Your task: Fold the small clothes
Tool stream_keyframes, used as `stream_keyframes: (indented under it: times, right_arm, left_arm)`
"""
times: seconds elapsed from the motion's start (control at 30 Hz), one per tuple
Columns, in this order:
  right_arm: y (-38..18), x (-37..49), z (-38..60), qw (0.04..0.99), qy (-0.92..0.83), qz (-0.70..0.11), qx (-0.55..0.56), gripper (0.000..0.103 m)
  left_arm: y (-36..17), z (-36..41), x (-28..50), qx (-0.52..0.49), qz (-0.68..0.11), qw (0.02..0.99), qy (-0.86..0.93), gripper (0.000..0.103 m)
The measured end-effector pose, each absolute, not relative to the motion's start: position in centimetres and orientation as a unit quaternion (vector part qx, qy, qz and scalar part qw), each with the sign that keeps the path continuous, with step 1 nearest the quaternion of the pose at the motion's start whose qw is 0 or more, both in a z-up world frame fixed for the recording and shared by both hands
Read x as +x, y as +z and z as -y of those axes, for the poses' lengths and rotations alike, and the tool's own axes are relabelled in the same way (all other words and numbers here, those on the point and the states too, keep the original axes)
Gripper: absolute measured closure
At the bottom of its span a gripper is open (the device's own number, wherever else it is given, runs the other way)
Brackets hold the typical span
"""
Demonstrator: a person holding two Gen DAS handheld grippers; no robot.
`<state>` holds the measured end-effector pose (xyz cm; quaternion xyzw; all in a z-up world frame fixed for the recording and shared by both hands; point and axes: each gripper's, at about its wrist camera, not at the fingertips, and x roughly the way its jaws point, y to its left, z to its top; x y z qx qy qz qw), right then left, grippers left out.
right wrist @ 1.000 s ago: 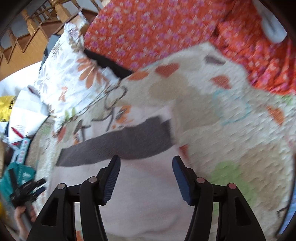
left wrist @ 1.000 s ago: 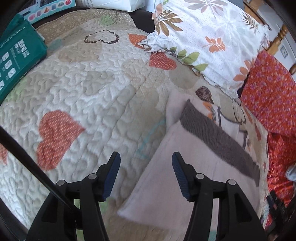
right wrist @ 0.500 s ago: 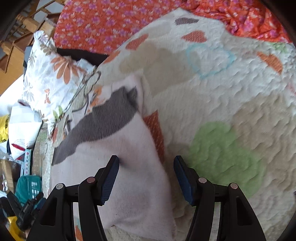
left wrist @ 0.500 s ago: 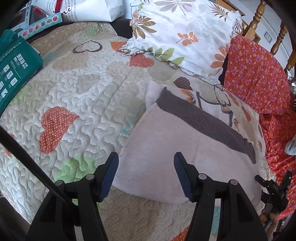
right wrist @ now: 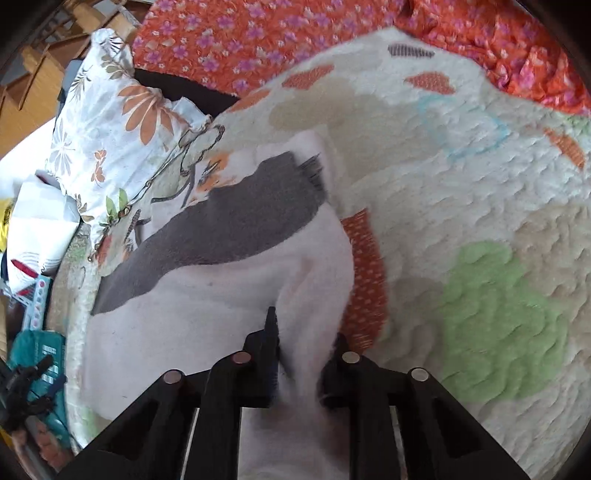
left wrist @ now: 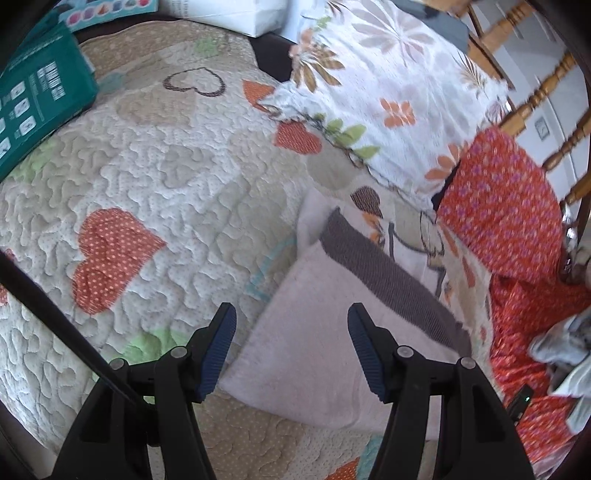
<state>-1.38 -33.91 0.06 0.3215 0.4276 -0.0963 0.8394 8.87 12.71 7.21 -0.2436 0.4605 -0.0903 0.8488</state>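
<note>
A pale pink garment (left wrist: 314, 354) with a grey knit band (left wrist: 388, 280) lies folded on the quilted bedspread (left wrist: 166, 177). My left gripper (left wrist: 290, 347) is open and empty, hovering over the garment's near left corner. In the right wrist view the garment (right wrist: 207, 306) and its grey band (right wrist: 229, 229) show again. My right gripper (right wrist: 303, 347) is shut on the garment's near right edge, and the cloth bunches up between the fingers. The left gripper also shows small at the far left of the right wrist view (right wrist: 26, 384).
A floral pillow (left wrist: 388, 96) and an orange flowered cushion (left wrist: 506, 206) lie behind the garment. A green box (left wrist: 33, 99) sits at the quilt's far left. Wooden bed rails (left wrist: 535, 96) stand at the back right. Orange flowered fabric (right wrist: 258, 33) borders the quilt.
My right gripper has closed on the garment's right edge, which now bunches up. My left gripper has shifted closer over the left corner and stays open.
</note>
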Motion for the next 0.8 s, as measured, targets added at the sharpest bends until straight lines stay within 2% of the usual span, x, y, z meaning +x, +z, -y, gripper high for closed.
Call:
stream_keyframes:
  times: [0.2, 0.37, 0.63, 0.8]
  right_arm:
    - [5.3, 1.2, 30.7, 0.855, -0.086, -0.423, 0.288, 0.088]
    - [9.1, 6.4, 21.8, 0.88, -0.029, -0.423, 0.212, 0.088]
    - [4.7, 12.6, 6.0, 0.868, 0.051, -0.483, 0.102, 0.089]
    - [2.6, 13.0, 1.2, 0.871, 0.034, -0.489, -0.006, 0.086]
  left_arm:
    - [8.5, -17.6, 8.9, -0.304, -0.432, 0.847, -0.069, 0.036]
    - [9.2, -22.4, 9.1, -0.352, -0.403, 0.844, -0.033, 0.032]
    - [8.5, -25.5, 9.4, -0.389, -0.401, 0.829, -0.017, 0.031]
    - [8.3, -26.2, 9.3, -0.399, -0.401, 0.824, -0.016, 0.031]
